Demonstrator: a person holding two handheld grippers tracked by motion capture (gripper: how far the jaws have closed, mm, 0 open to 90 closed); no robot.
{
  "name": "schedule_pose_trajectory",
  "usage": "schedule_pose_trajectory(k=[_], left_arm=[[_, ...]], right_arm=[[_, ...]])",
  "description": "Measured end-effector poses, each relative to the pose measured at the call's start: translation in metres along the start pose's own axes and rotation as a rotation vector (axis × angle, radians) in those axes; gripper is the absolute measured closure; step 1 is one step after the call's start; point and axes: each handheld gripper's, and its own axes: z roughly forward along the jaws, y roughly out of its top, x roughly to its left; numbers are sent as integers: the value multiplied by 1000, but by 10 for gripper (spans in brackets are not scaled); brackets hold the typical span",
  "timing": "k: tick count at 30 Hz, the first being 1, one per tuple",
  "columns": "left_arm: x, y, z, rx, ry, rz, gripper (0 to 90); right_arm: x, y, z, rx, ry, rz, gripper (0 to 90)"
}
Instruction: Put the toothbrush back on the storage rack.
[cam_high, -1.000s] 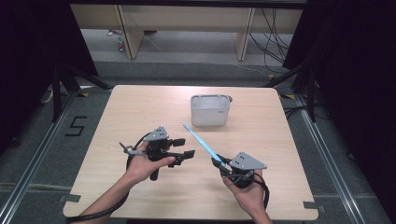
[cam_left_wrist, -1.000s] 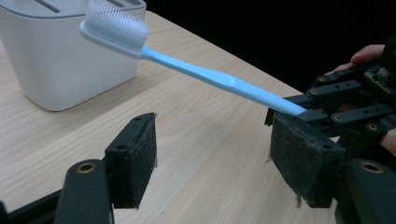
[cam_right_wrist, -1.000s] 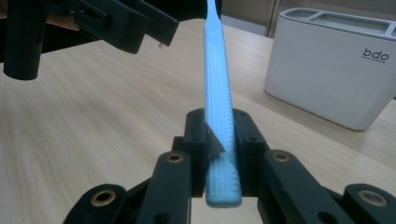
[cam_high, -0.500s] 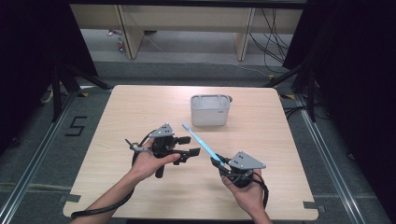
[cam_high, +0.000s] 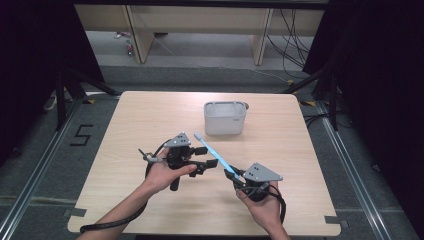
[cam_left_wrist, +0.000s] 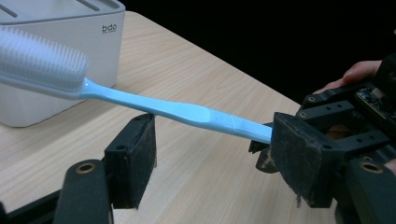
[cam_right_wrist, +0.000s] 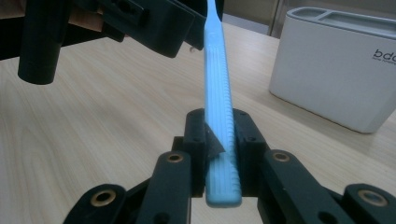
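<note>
Pale blue plastic, that's the toothbrush (cam_high: 215, 152), off the table and slanting from bristles at eleven o'clock down to its handle end at five. The right gripper (cam_right_wrist: 219, 154) is clenched on that handle end, so the pick-up looks done. The left gripper (cam_left_wrist: 210, 154) sits at nine o'clock of the brush, jaws spread wide either side of the handle, pads not pressing; a handover seems about to happen. The white toothbrush holder (cam_high: 225, 118) waits at twelve o'clock on the wooden table (cam_high: 300, 165), well apart. Dropping the brush in looks yet to do.
</note>
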Motion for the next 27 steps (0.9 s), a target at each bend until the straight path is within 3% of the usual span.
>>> schedule_pose_trajectory(k=[2,4,11,12,14,19,21,25,27], left_arm=[[0,0,1,2,3,-1,313],[0,0,2,2,1,-4,312],[-2,2,6,-9,-11,-16,321],[-2,2,7,-10,-13,-19,324],[-3,3,7,-19,-14,-15,333],[-5,4,8,-27,-21,-4,381],[-6,4,9,-27,-24,-3,409],[-8,4,9,-49,-32,-6,479],[-8,5,9,-53,-36,-5,512]], right_arm=[[-1,1,0,-19,-7,-27,789],[1,2,-1,-6,2,-5,789],[3,3,1,-15,0,-11,788],[2,3,1,-26,-13,-34,788],[3,3,1,-21,-3,-18,788],[1,5,1,-43,-22,-53,788],[3,5,1,-42,-22,-33,787],[2,5,2,-40,-25,-63,787],[4,5,4,-41,-22,-43,787]])
